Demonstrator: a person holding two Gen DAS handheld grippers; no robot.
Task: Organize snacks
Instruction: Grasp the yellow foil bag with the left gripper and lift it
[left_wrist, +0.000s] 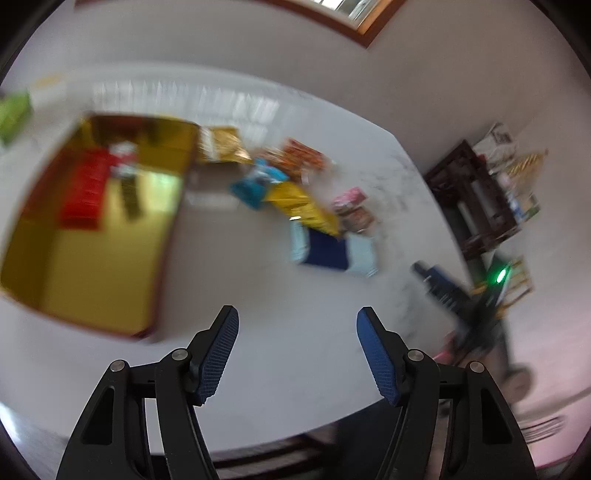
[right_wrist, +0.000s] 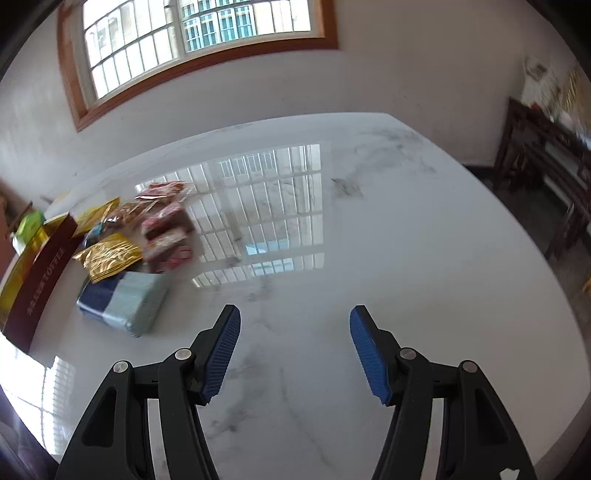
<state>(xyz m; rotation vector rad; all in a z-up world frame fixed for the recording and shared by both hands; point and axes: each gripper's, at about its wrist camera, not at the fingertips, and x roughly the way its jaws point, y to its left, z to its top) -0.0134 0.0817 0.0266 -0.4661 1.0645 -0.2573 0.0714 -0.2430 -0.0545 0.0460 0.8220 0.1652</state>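
Nearest, both hand-held grippers hang over bare white marble table (right_wrist: 332, 258). The left hand-held gripper (left_wrist: 297, 325) has its blue pads spread apart with nothing between them. The right hand-held gripper (right_wrist: 295, 323) is likewise spread and empty.

Further out, in the left wrist view, a gold-lined box (left_wrist: 92, 266) sits at the left of the table, with a red packet (left_wrist: 86, 188) and a dark narrow packet already lying inside it. To its right, loose snacks lie in a touching, partly overlapping heap: a blue-and-pale packet (left_wrist: 332, 253) nearest, a yellow foil bag (left_wrist: 303, 206) resting across it, then a teal packet (left_wrist: 255, 182), pink packets (left_wrist: 351, 206) and an orange bag (left_wrist: 303, 157).

Judging from this, the main risk is the overlap: gripping the nearest packet may drag or tip the foil bag off it, and slick wrappers could slip on the glossy table. The view is blurred, so aim may be poor.

Farthest, a dark wooden shelf (left_wrist: 476, 199) stands beyond the table edge, and a window (right_wrist: 199, 44) sits in the wall.
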